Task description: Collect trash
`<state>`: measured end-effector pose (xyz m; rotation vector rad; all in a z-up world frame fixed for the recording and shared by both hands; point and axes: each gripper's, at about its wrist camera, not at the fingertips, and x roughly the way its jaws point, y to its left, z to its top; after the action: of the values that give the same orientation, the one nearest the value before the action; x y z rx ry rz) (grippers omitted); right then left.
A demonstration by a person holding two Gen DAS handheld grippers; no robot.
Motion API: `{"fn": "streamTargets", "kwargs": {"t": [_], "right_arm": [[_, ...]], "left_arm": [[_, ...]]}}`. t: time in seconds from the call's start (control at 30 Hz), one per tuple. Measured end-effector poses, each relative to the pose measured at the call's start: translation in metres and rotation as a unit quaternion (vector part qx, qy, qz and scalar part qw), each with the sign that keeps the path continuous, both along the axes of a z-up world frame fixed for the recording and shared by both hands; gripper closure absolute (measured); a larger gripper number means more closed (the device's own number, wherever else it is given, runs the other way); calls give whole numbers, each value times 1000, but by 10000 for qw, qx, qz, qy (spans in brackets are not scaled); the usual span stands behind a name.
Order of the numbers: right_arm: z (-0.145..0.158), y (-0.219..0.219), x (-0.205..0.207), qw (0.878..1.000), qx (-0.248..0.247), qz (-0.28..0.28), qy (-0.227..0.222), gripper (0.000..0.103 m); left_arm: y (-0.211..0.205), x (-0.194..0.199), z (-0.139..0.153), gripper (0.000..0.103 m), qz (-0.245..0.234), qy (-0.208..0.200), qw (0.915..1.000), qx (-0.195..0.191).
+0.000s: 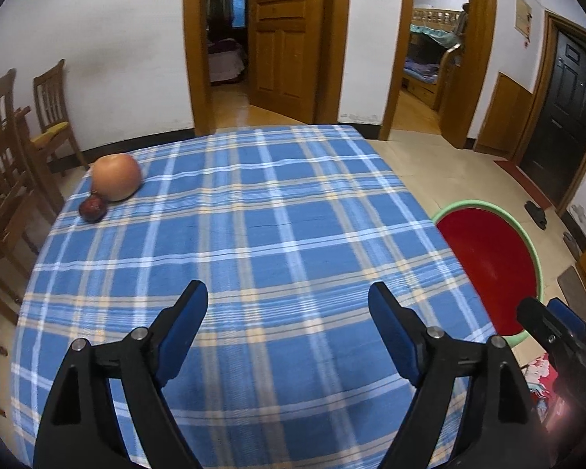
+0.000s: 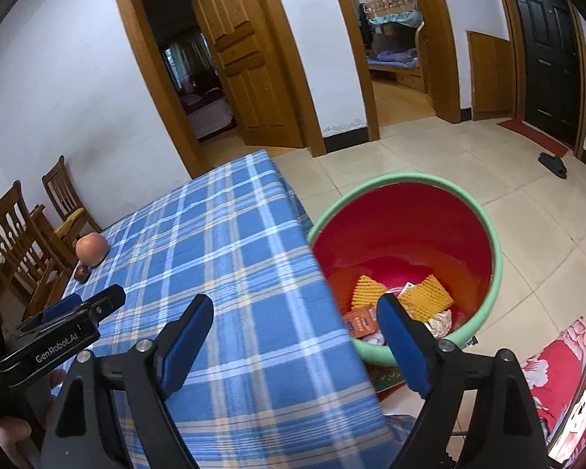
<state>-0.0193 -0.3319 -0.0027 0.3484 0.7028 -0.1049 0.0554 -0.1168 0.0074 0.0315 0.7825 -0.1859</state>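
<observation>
your left tool (image 1: 288, 298) and right tool (image 2: 295, 310) both gape wide with nothing between the pads. the trash (image 2: 400, 305) lies in the red bin (image 2: 484, 312) on the floor beside the desk (image 2: 222, 258), yellow mesh pieces tilted. the left tool's body reads "genrobot.ai".

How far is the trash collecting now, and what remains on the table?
Done: foam nets, a small box and wrappers lie in the basin on the floor. In hand: nothing; the left gripper and right gripper are both open and empty. Left: only an apple and a small dark red fruit on the tablecloth, probably not trash.
</observation>
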Motion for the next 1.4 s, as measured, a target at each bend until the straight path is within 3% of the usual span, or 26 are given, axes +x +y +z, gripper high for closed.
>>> {"fn": "streamTargets", "kwargs": {"t": [0.5,1.4], "right_arm": [[2,39,-4,9990,-302,230,-224,7],[-1,47,-2,9988,-332,293,-226,6]], "left_arm": [[34,-10,-5,19,406,-93,9991,74],[41,-14,-7,19,480,-135,9987,67]]}}
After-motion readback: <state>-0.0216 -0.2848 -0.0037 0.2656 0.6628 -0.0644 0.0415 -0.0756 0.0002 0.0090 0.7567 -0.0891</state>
